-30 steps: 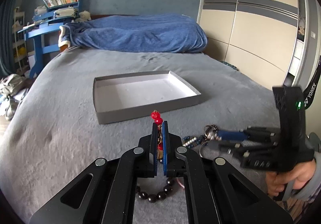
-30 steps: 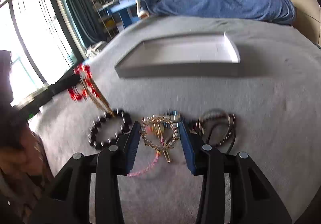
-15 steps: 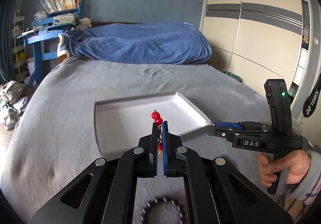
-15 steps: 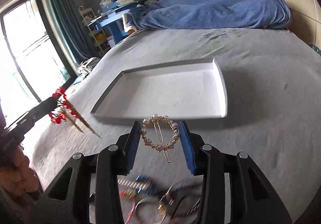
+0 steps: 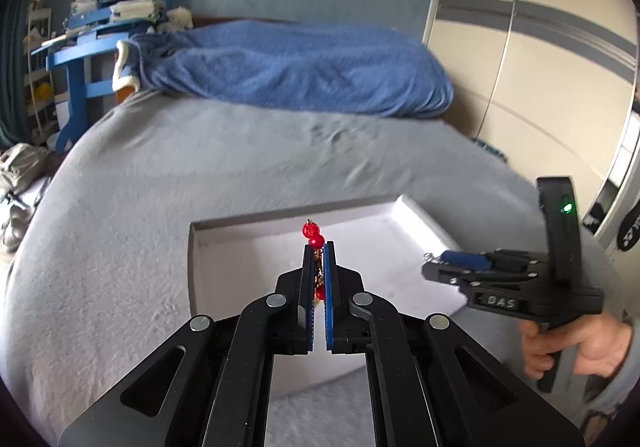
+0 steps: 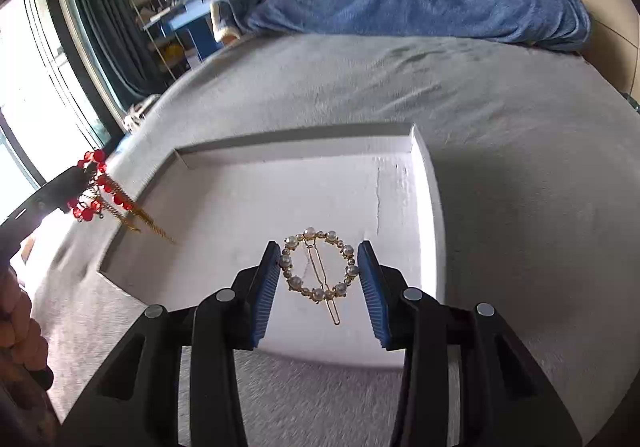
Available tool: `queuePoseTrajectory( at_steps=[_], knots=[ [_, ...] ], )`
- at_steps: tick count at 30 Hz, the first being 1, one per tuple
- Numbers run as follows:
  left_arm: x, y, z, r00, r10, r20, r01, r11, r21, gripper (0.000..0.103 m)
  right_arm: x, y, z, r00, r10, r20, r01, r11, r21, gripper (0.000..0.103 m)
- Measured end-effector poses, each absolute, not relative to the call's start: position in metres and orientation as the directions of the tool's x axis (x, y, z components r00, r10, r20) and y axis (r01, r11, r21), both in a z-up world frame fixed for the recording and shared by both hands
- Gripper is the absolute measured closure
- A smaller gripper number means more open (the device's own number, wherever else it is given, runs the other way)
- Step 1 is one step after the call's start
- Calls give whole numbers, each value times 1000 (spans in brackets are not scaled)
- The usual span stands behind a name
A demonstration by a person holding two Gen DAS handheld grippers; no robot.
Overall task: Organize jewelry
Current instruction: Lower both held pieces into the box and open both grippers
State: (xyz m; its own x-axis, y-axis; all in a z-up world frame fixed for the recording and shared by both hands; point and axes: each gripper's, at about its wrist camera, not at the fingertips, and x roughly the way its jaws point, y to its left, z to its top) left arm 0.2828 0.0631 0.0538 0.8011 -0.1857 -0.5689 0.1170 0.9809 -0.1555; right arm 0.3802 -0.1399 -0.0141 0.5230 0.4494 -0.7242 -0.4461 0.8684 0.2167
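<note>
The tray [image 6: 428, 207] looked like matt white card; the bed [image 6: 500, 119] wore fuzzy grey cloth; the pearl clip [image 6: 318, 267] was glossy beads on thin gilt metal; the red bead ornament [image 6: 98, 191] shone like glass

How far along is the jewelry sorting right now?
Done: nothing lies in the white tray yet. In hand: the left gripper pinches a red bead ornament, the right gripper clamps a pearl ring hair clip, both over the tray. Left: releasing both pieces into it; other jewelry is out of view.
</note>
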Motion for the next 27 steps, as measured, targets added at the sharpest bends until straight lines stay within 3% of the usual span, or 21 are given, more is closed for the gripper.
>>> queuePoseTrajectory(
  at_steps=[9,11,14,18,23,27],
  knots=[
    [288,81,3,728,-135,-672,48,988,-147,98,388,-126,-36,521,383,-763,-455,881,132,62],
    [284,84,-2,724,-128,-678,36,988,-147,83,389,-126,-35,519,389,-761,-458,878,137,62],
    [271,87,-3,731,-110,-673,22,990,-139,76,385,-129,-32,524,403,-750,-458,876,151,43],
    [254,89,-1,743,-99,-662,7,990,-139,66,369,-140,-20,555,438,-708,-465,868,173,34],
    [228,90,8,763,-106,-637,6,988,-157,44,339,-156,-5,595,464,-657,-470,863,183,21],
    [206,83,15,778,-119,-618,20,986,-165,35,311,-173,1,628,462,-626,-455,871,186,13]
  ],
)
